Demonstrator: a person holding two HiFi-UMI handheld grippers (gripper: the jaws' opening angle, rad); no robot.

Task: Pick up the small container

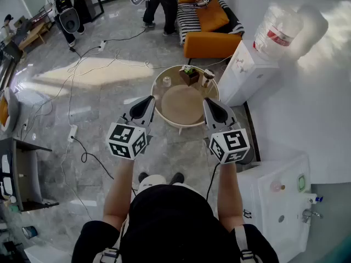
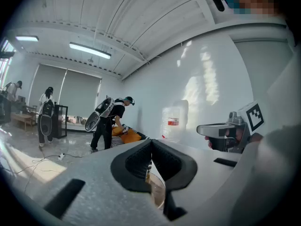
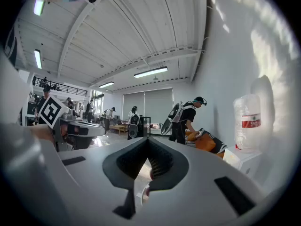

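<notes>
A round beige table (image 1: 184,124) stands on the floor ahead of me. On its far side are a small white container (image 1: 166,81), a dark box with a green plant (image 1: 189,75) and a pale cup with a dark top (image 1: 208,76). My left gripper (image 1: 150,99) hovers over the table's near left rim, shut and empty. My right gripper (image 1: 208,101) is held over the near right rim, also shut with nothing in it. In the left gripper view the left gripper (image 2: 151,142) shows closed jaws, with the other gripper at the right. The right gripper (image 3: 147,140) likewise shows closed jaws.
An orange sofa (image 1: 211,43) sits behind the table. A white water dispenser (image 1: 247,64) with its bottle (image 1: 277,29) stands to the right by the wall. A white appliance (image 1: 279,193) is near my right side. Cables and a power strip (image 1: 72,132) lie on the floor at left. People stand at the back.
</notes>
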